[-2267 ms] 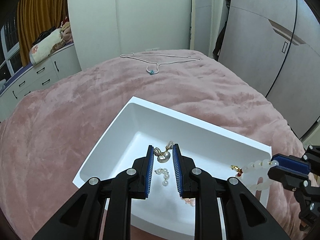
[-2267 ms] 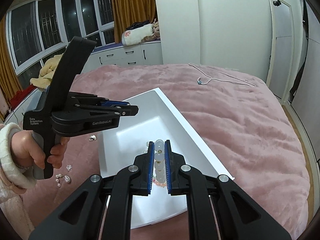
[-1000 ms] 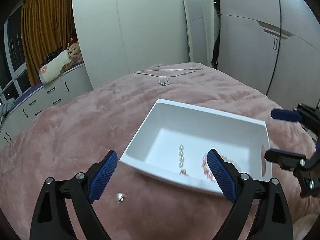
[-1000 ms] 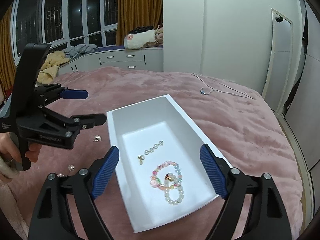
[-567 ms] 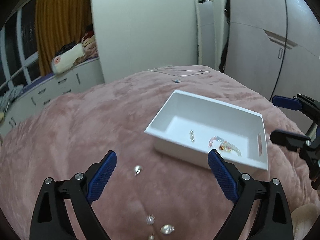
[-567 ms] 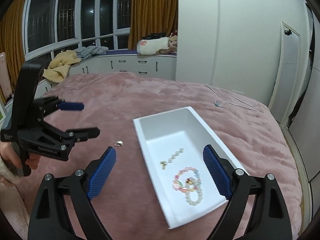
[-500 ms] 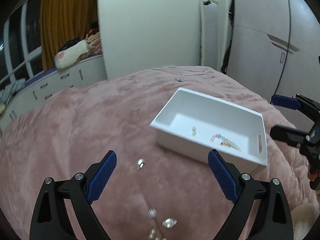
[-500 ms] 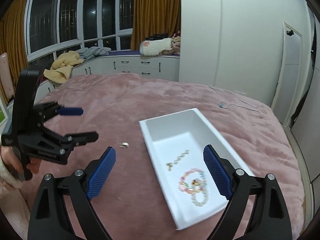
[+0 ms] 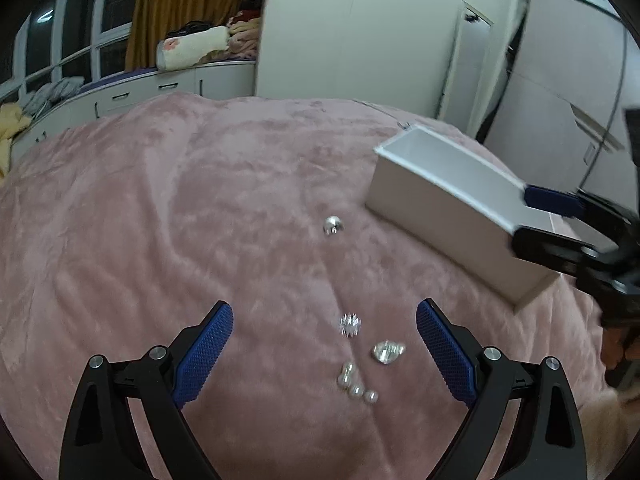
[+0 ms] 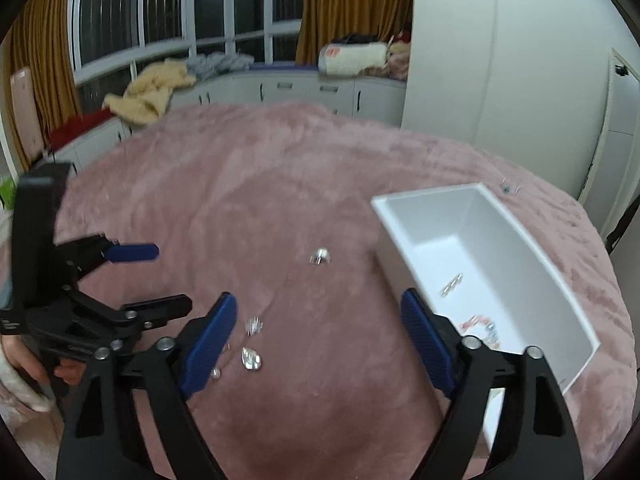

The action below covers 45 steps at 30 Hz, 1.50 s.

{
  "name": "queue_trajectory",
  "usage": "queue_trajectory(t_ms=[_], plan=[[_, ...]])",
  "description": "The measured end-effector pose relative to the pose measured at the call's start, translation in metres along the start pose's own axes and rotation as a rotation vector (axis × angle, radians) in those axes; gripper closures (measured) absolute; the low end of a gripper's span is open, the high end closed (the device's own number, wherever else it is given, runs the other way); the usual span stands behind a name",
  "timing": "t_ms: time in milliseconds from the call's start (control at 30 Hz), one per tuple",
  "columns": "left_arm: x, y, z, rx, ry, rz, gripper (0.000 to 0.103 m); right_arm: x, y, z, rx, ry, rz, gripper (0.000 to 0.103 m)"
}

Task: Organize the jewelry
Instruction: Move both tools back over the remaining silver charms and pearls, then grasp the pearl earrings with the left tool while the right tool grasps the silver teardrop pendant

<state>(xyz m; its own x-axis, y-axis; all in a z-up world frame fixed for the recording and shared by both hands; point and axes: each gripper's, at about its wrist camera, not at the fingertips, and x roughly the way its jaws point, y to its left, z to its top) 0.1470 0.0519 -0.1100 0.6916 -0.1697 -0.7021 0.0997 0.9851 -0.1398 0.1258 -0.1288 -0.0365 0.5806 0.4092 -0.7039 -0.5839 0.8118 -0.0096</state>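
Above the pink bedspread (image 9: 160,216), your left gripper (image 9: 324,354) hangs with its jaws spread wide and nothing between them; the blue pads (image 9: 204,354) touch no jewelry. Your right gripper (image 10: 318,338) is likewise released, jaws wide apart and holding nothing, with its right pad in front of the near wall of the white box (image 10: 532,248).

Loose on the bedspread, below the left gripper's open jaws, lie four small pieces: a spiky silver earring (image 9: 350,324), a clear teardrop stone (image 9: 387,352) just beside it, and a short string of pearls (image 9: 356,388) nearest the camera. A round silver piece (image 9: 333,225) sits well apart from these, between them and the box. All are somewhat blurred, so finer detail cannot be told.

The white box rests on the bedspread to the right of the loose pieces. Inside it, the right wrist view shows a small pearl strand (image 10: 451,284) on the floor and a colourful beaded bracelet (image 10: 480,330) nearer the camera, partly hidden behind the right gripper.

Around you is a bedroom: mustard curtains (image 10: 348,4), dark windows (image 10: 180,0), a low run of white cabinets (image 10: 304,92) piled with folded blankets (image 10: 352,60), and tall white wardrobe panels (image 10: 500,60).
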Motion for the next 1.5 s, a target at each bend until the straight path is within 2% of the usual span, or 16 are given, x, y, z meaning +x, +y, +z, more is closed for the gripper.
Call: queue_trajectory(t_ms=[167,300,600,700,800,867,933,1133,1233,1333,1500], plan=[[0.008,-0.018,-0.018,0.142,-0.002,-0.013,0.009,0.025,0.004,-0.002,0.041,0.035,0.006,0.031],[0.016,-0.025,-0.028,0.196,0.023,-0.033,0.009,0.039,0.002,-0.002,0.070,0.049,0.014,0.032],[0.025,-0.015,-0.035,0.182,0.063,-0.045,0.009,0.075,0.007,0.008,0.056,0.071,0.020,0.033],[0.025,-0.014,-0.041,0.193,0.071,-0.045,0.009,0.088,0.007,0.015,0.046,0.061,0.021,0.037],[0.025,-0.015,-0.047,0.224,0.090,-0.049,0.022,0.104,0.005,0.021,0.047,0.059,0.023,0.038],[0.030,-0.016,-0.050,0.233,0.118,-0.062,0.035,0.118,0.005,0.024,0.040,0.069,0.023,0.041],[0.034,-0.017,-0.053,0.236,0.135,-0.074,0.039,0.130,0.002,0.026,0.041,0.077,0.027,0.046],[0.047,-0.021,-0.060,0.267,0.167,-0.091,0.043,0.167,-0.006,0.028,0.068,0.107,0.031,0.049],[0.049,-0.015,-0.059,0.243,0.164,-0.107,0.051,0.181,-0.009,0.031,0.080,0.122,0.027,0.052],[0.055,-0.009,-0.058,0.222,0.170,-0.119,0.056,0.183,-0.011,0.032,0.084,0.121,0.023,0.052],[0.059,-0.009,-0.055,0.223,0.166,-0.127,0.055,0.177,-0.015,0.028,0.067,0.109,0.027,0.052]])
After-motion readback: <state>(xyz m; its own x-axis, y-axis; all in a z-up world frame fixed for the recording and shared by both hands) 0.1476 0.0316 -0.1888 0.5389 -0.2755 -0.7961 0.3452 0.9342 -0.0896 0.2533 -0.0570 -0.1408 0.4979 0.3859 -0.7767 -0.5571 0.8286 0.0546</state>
